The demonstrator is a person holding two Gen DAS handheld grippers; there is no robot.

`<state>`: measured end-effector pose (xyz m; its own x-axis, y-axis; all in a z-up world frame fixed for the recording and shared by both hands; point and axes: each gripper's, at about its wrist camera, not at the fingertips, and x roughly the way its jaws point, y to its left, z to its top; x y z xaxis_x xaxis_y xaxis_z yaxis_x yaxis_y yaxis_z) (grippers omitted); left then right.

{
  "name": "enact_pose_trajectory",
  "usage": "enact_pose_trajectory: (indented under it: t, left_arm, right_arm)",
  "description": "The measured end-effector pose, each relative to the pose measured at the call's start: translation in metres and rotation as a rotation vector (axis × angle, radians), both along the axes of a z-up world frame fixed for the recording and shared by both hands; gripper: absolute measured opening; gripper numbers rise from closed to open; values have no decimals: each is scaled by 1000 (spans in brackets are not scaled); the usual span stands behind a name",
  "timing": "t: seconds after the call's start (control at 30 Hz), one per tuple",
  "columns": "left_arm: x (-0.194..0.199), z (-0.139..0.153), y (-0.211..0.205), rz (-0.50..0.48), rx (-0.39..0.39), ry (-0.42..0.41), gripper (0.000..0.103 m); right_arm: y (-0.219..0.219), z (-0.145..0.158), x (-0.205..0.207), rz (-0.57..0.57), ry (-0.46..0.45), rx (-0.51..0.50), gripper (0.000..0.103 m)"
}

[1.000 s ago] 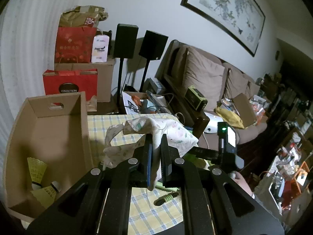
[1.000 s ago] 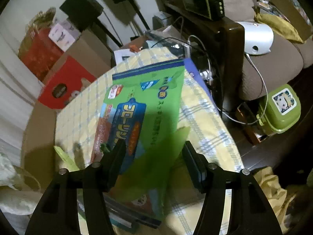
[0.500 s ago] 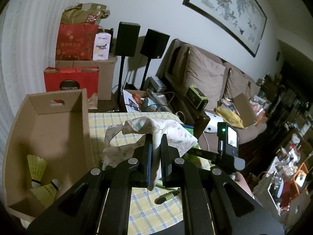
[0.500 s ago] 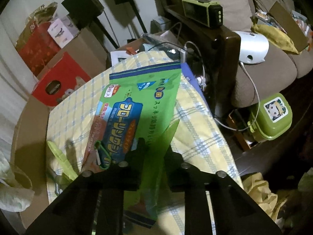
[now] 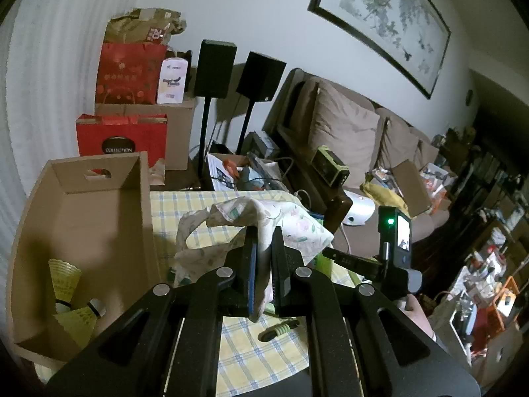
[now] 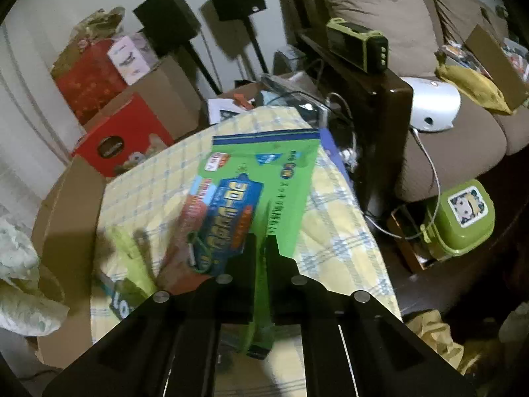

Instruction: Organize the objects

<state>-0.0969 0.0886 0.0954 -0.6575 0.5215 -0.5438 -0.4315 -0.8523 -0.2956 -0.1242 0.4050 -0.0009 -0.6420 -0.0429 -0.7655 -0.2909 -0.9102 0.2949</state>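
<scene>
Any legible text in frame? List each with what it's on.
"COLLECTION": red bag.
White box on the carton: print too small to read.
Green packet in the right tongs: print blurred, unreadable.
Label beside it: cut off, unreadable.

A pale floral cloth (image 5: 264, 218) hangs bunched above the yellow checked table; a flat green packet (image 6: 261, 185) with blue and orange print tilts up off it; two yellow shuttlecocks (image 5: 71, 301) lie in the cardboard box (image 5: 99, 218)

Yellow tablecloth (image 5: 198, 208) checked in blue and white, cream cloth (image 5: 264, 213) printed with pale flowers, bright green packet (image 6: 264, 182) with blue and orange panel, plain brown cardboard box (image 5: 99, 218), yellow shuttlecocks (image 5: 71, 294) inside.
</scene>
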Motion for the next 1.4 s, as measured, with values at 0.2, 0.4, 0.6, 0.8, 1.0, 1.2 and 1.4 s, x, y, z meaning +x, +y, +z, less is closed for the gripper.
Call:
enact_pose_trajectory:
  t: [0.2, 0.4, 0.6, 0.8, 1.0, 1.2, 1.4]
  left_arm:
    - [1, 5, -10, 14, 13, 11, 7]
    - [5, 3, -11, 12, 13, 8, 7]
    - [7, 2, -12, 8, 16, 4, 7]
    - [5, -1, -14, 18, 10, -7, 7]
    - [5, 0, -15, 22, 12, -5, 7]
    - [5, -1, -14, 19, 8, -8, 7]
    - [5, -3, -17, 30, 6, -10, 7]
  right_arm:
    - [-7, 2, -1, 28, 2, -11, 5]
    - [-15, -7, 4, 46, -61, 29, 49]
    - [-36, -15, 7, 73, -86, 131, 53]
    - [-43, -32, 4, 65, -128, 186, 51]
    - [-37, -29, 5, 56, -115, 169, 33]
    - [-28, -22, 11, 47, -94, 135, 31]
    - [-34, 6, 17, 52, -36, 145, 31]
